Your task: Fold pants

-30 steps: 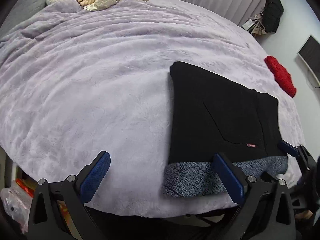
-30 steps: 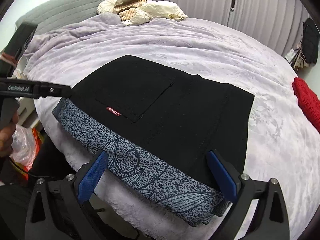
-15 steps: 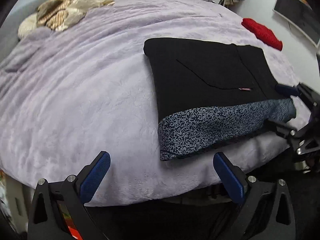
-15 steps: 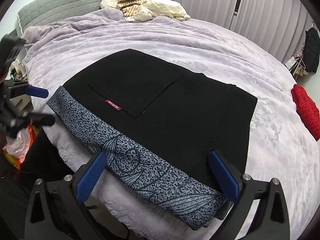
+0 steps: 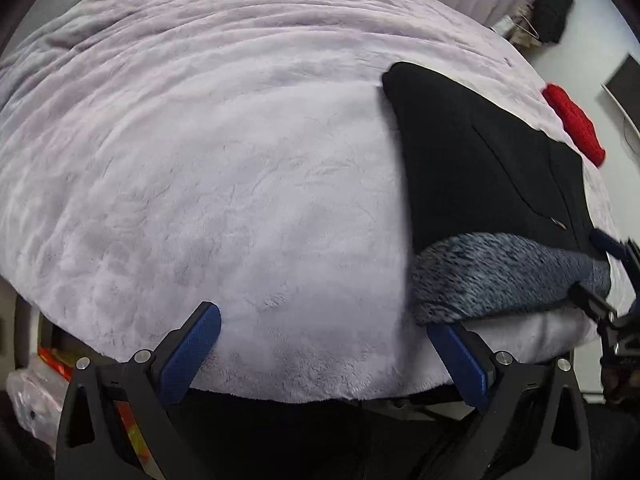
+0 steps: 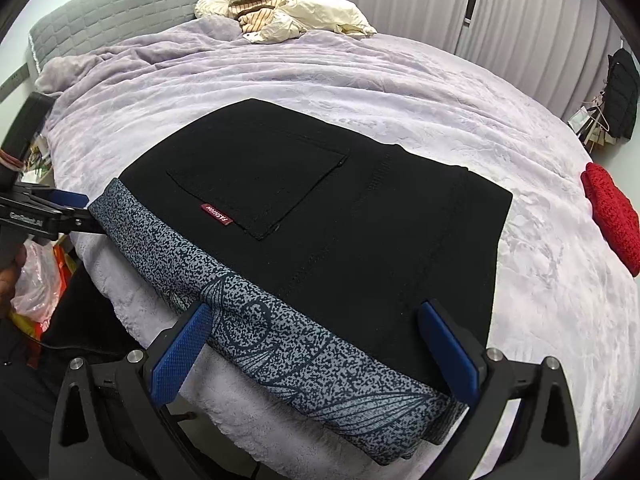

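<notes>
Right wrist view: the folded black knit pants with a grey speckled waistband [image 6: 320,216] lie flat on the lilac plush bedspread [image 6: 360,80], at the near edge of the bed. The waistband runs from 9 o'clock to 5 o'clock across the frame. The right gripper [image 6: 320,344] is spread wide, its blue pads on either side of the waistband, nothing clamped. The left gripper [image 6: 60,208] sits at 9 o'clock, beside the waistband's far corner; from this view I cannot tell whether it touches the cloth.

Left wrist view: the left gripper [image 5: 328,352] has its fingers wide apart and empty, with the pants [image 5: 480,168] at 2 o'clock and the waistband corner just above the right-hand pad.

Handling judgement: the fabric appears soft, limp and light, and layers will likely slide on each other. The elastic waistband is the thickest, firmest part. Pinch all layers at both waistband corners to keep the stack aligned.

A red knitted item [image 6: 612,216] lies at 3 o'clock, well apart.
</notes>
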